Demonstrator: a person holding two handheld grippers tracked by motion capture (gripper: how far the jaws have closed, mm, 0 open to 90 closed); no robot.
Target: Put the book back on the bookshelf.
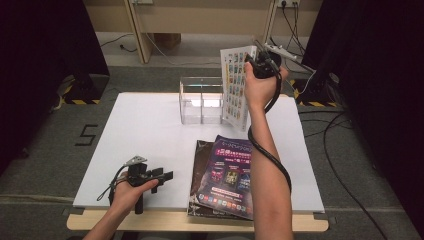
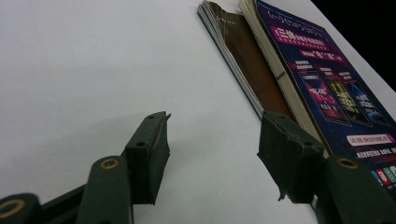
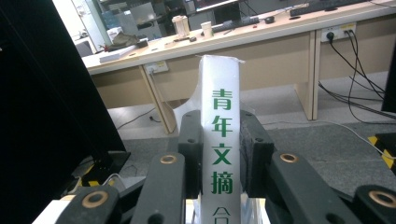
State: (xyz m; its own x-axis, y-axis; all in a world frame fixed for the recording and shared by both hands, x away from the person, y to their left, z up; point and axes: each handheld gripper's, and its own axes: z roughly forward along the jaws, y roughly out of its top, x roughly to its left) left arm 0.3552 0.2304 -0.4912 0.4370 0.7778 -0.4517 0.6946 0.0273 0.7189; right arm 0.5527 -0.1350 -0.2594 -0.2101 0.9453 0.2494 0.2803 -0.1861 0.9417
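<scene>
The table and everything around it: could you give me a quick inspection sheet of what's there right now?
Surface: white table, flat.
Job's things: white book lifted upright beside clear box; two magazines stacked at the near edge.
Clutter: nothing seen.
Grippers: right gripper jaws clamp the book's spine; left gripper jaws open, empty, low over the table.
Cables: black cable winds along the right forearm.
Surroundings: desks, floor cables, black curtains.

Right gripper [image 3: 220,154] clamps white book spine [image 3: 220,140] — upright.

Clear box [image 1: 201,101] at table [image 1: 145,130] rear, magazines [image 1: 222,176] stacked front-right — lifted magazine [image 1: 237,86] right of box, above table.
</scene>
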